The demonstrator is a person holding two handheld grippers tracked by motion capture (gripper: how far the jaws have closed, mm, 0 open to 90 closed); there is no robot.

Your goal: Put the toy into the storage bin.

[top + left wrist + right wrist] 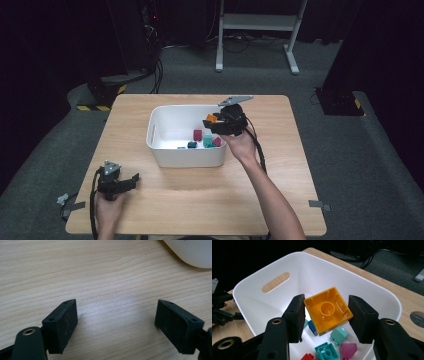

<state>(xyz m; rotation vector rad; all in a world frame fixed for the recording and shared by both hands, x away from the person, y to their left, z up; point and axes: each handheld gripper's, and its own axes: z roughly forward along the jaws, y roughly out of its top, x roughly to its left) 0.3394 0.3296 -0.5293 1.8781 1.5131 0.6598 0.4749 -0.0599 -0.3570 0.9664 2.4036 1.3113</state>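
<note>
Dark room and grey carpet surround a pale wooden table [200, 200], where a white bin [165, 155] stands past its middle. Over the bin's far right corner the right gripper [326, 312] hangs with an orange block [327, 310] between its fingers [295, 315], hollow underside up toward the camera. The pads sit against two opposite side walls of the block, narrowed to its width, and the block looks a little turned between them, so the grip may rest more on edges than on flat faces. Below the fingertips, on the bin floor, lie a blue block [312, 328], two teal ones [339, 336], a pink one [348, 350] and a red one [308, 357]. The likeliest trouble, I judge, is a slip: smooth plastic held on thin walls could pivot out if the hand tilts. Released from this height, the block could bounce off those pieces or strike the rim beside the right finger and land on the table. A jaw could also catch the bin wall on the way down and shove the bin. The left gripper [116, 181] rests low near the table's near left corner, its fingers [61, 325] spread wide with only bare wood between them, the bin's curved corner well beyond the right fingertip.
</note>
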